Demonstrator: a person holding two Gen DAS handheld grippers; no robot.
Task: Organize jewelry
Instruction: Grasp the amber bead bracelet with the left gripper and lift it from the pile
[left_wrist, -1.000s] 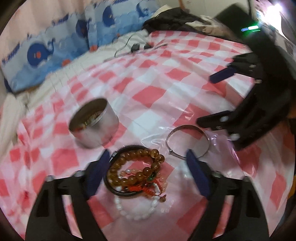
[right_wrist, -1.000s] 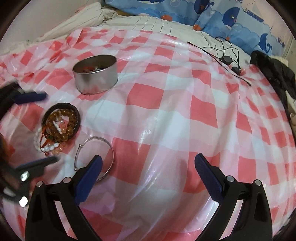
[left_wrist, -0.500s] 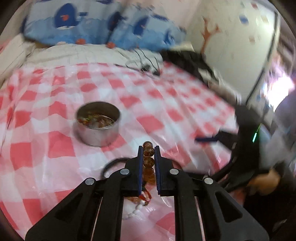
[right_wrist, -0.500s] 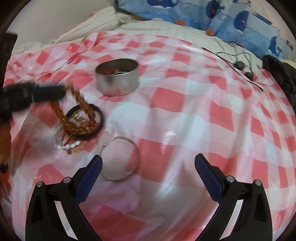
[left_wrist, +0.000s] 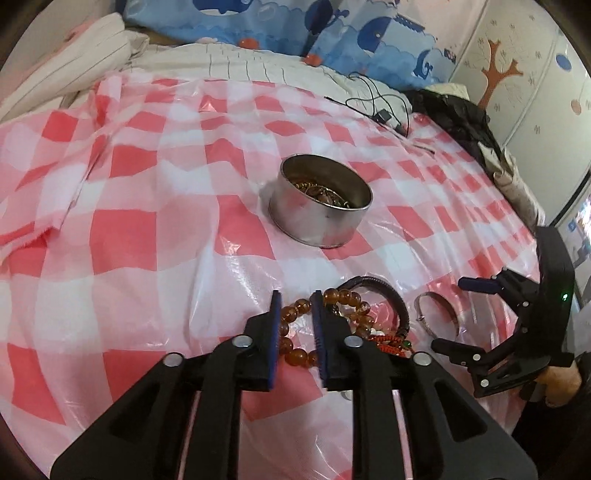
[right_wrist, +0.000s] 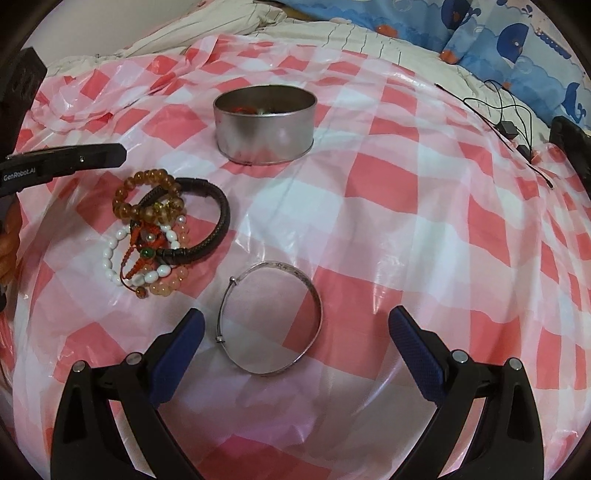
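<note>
A round metal tin (left_wrist: 320, 201) with jewelry inside stands on the checked cloth; it also shows in the right wrist view (right_wrist: 264, 123). A pile of bracelets lies near it: an amber bead bracelet (right_wrist: 146, 197), a black leather band (right_wrist: 207, 221), white beads (right_wrist: 144, 275) and a red cord. My left gripper (left_wrist: 295, 306) hovers over the amber bead bracelet (left_wrist: 295, 308), its jaws a narrow gap apart; the beads lie on the cloth. A silver bangle (right_wrist: 271, 317) lies between the fingers of my open right gripper (right_wrist: 295, 325).
The cloth (right_wrist: 388, 221) is pink-and-white plastic spread over a bed. A black cable (right_wrist: 506, 122) lies at the far right. Whale-print pillows (left_wrist: 332, 33) and a striped sheet line the back. Dark clothing (left_wrist: 458, 114) lies at the right edge.
My left gripper had lifted the amber bracelet; the bracelet now lies back on the pile and the jaws have parted slightly. My right gripper has moved forward over the silver bangle.
</note>
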